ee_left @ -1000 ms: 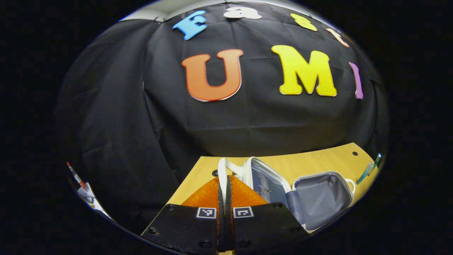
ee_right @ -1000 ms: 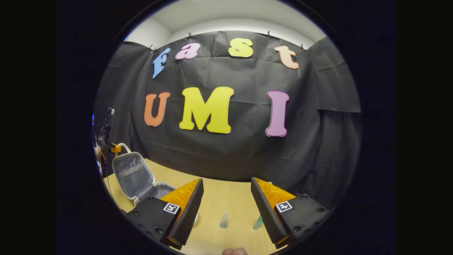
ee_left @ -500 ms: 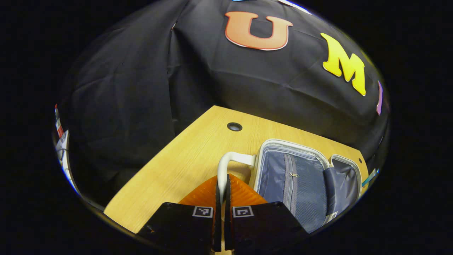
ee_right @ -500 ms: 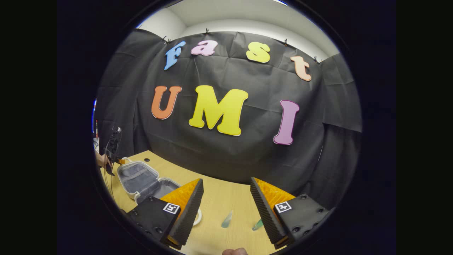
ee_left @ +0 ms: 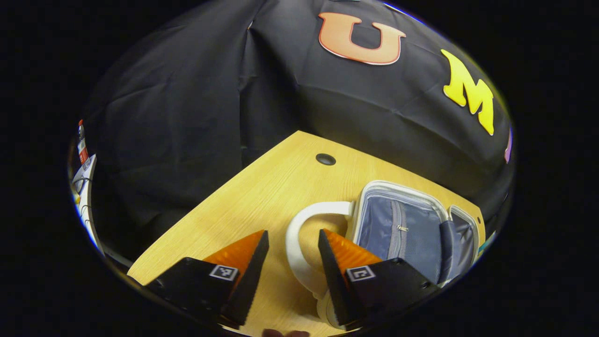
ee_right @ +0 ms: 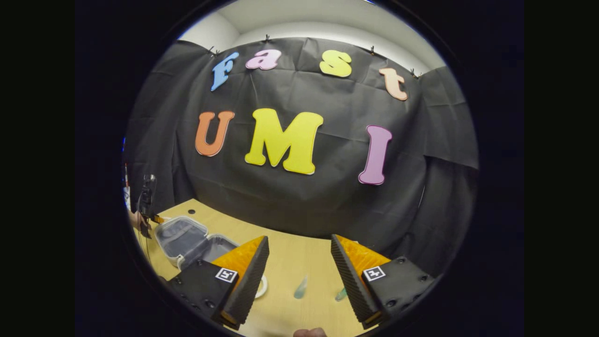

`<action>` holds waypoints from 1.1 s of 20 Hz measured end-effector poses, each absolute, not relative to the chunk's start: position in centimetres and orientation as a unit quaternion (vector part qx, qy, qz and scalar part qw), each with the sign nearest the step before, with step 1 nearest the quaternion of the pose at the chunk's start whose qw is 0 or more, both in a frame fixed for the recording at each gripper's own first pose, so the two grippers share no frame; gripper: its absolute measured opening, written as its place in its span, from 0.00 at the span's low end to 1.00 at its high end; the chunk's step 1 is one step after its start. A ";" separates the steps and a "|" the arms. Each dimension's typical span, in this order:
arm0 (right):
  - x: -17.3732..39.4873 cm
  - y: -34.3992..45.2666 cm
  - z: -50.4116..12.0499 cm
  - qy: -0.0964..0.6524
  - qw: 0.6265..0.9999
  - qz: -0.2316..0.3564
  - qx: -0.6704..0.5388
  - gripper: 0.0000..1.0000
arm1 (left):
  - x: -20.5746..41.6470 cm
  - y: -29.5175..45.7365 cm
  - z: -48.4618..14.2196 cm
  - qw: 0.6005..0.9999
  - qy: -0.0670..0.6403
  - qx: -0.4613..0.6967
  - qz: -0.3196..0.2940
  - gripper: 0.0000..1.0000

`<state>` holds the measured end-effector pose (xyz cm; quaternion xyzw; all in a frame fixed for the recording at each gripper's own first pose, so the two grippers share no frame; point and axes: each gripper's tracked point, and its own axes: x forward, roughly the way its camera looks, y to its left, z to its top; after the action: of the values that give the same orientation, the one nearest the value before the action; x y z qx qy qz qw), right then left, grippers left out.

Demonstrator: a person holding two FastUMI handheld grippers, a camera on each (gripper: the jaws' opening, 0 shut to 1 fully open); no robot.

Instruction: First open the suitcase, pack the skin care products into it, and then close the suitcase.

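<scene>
The suitcase (ee_left: 402,229) is lying open on the table (ee_left: 262,196), both the left gripper (ee_left: 290,255) and right gripper (ee_right: 299,262) are gaping empty, and the skin care tubes (ee_right: 300,288) are waiting unpacked

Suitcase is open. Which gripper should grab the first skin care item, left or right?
Probably right. The right gripper is open, with a small tube on the table just past its fingertips. The left gripper is open too, but sits at the handle of the suitcase.
</scene>
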<state>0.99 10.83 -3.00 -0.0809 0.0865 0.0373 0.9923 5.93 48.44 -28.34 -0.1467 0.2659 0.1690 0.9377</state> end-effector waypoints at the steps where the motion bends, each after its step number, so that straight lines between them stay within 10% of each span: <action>1: 1.0 11.0 -3.0 0.085 0.992 0.042 -0.078 0.77 | 5.8 48.0 -27.8 0.939 0.260 -0.147 0.168 0.90; 22: 0.8 -2.9 -6.9 0.105 0.994 0.030 -0.020 0.79 | 2.9 9.2 -10.5 0.987 0.158 -0.031 -0.005 0.98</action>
<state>0.84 -2.92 -6.85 -0.0202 0.1050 0.0299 0.9938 2.94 9.20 -10.53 -0.0314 0.1580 -0.0045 0.9869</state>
